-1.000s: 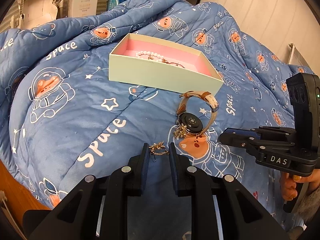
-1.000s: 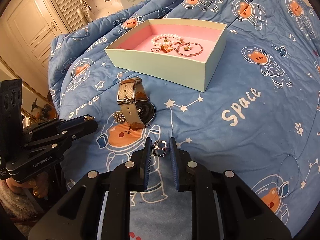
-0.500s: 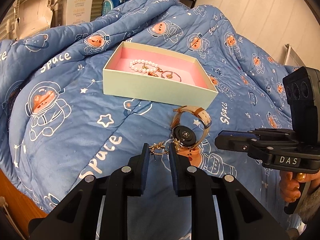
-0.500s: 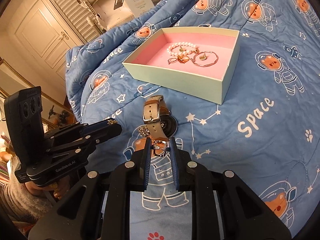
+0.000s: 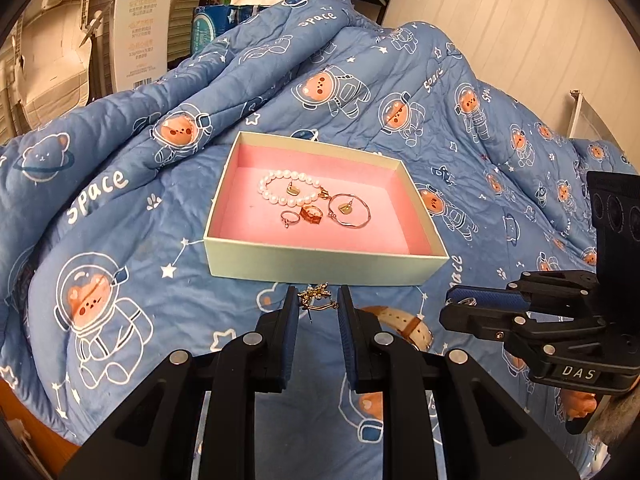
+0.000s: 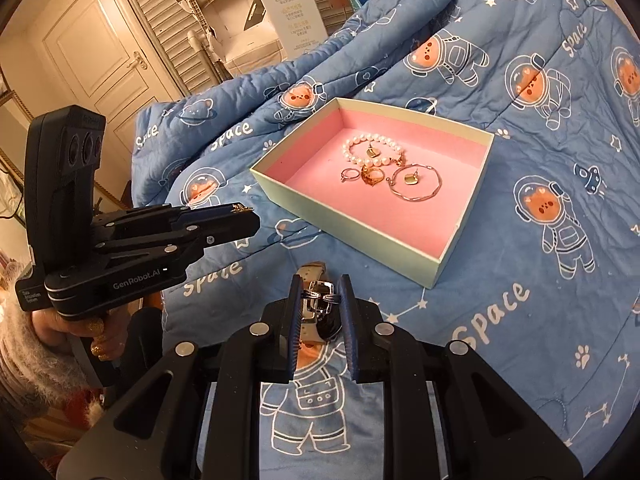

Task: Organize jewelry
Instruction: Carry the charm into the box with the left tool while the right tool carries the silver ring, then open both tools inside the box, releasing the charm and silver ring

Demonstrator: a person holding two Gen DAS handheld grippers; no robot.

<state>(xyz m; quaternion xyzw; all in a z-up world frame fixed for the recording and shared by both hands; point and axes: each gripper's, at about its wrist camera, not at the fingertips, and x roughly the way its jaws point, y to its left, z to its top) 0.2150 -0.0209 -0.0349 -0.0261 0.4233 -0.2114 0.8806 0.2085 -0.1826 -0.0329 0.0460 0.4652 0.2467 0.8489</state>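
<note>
A blue quilted bedspread printed with astronaut bears and the word "space" (image 5: pixel 120 240) covers the bed and carries everything else. On it sits a shallow rectangular pale-green cardboard box with a pink lining (image 5: pixel 320 266), open at the top. Inside the box lie a white pearl bracelet (image 5: pixel 280 196), a thin rose-gold bangle (image 5: pixel 354 218) just beside it, an amber-stone ring (image 5: pixel 311 214) and a small plain gold ring (image 5: pixel 289 219); two small gold heart-shaped pieces (image 5: pixel 294 189) rest inside the loops of the bracelet and the bangle.

A beige-strapped wristwatch with a dark round case (image 6: pixel 318 320) lies on the bedspread in front of the box, partly hidden behind the right hand-held gripper (image 6: pixel 320 298). That gripper is held above the watch, its jaws narrowed onto a small silver ring (image 6: pixel 318 296) pinched between the blue pads; the ring's detail is hard to make out, though it looks like a twisted band.

The left hand-held gripper (image 5: pixel 318 304) is held just short of the near wall of the box, jaws narrowed on a small gold flower-shaped earring with a thin post (image 5: pixel 316 300) gripped at the fingertips. In the right wrist view the earring's tip shows at the end of that gripper, left of the box. A tall white carton (image 5: pixel 140 28) stands behind the bed.
</note>
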